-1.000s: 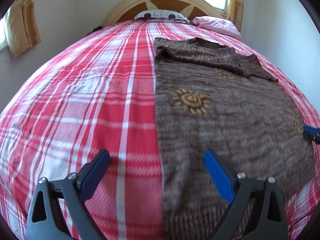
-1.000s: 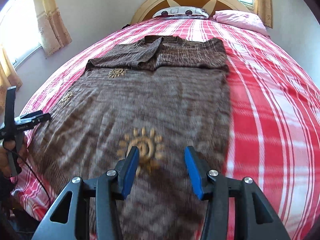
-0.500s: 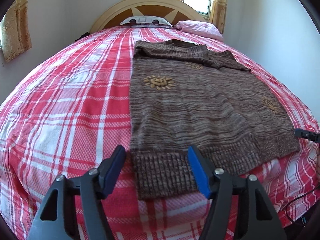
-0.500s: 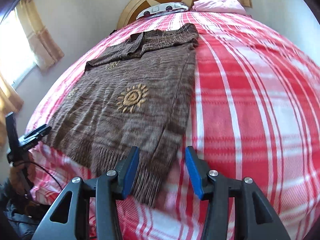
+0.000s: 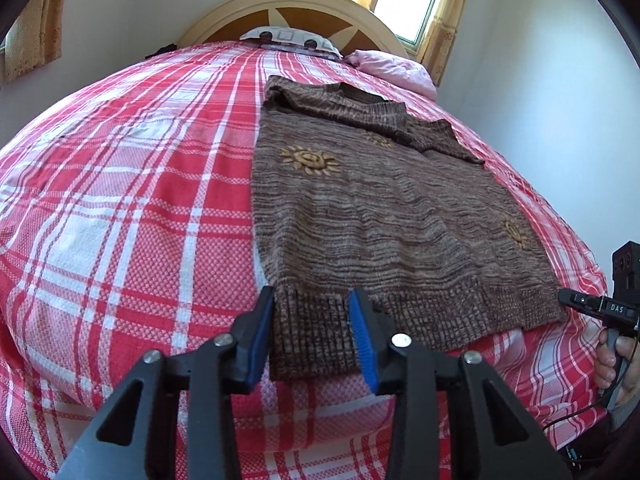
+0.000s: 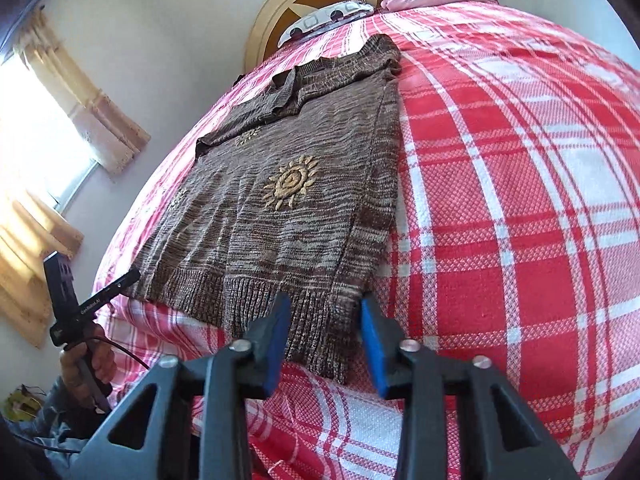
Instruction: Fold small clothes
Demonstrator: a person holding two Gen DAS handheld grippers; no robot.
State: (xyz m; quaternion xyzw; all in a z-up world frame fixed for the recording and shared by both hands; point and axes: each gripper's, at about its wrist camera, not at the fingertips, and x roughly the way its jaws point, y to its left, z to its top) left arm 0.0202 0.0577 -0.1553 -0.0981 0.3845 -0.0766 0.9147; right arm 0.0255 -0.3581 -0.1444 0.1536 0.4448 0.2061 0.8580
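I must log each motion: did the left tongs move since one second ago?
Yes. The left tongs drew back toward the foot of the bed, from over the sweater body to its ribbed hem corner, and narrowed.

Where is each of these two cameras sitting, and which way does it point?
Left wrist: rides on the left tool, looking up the bed at the sweater hem's left corner; the right hand shows.
Right wrist: rides on the right tool, facing the hem's right corner; the left hand shows.
Shared: sweater, bed, headboard.
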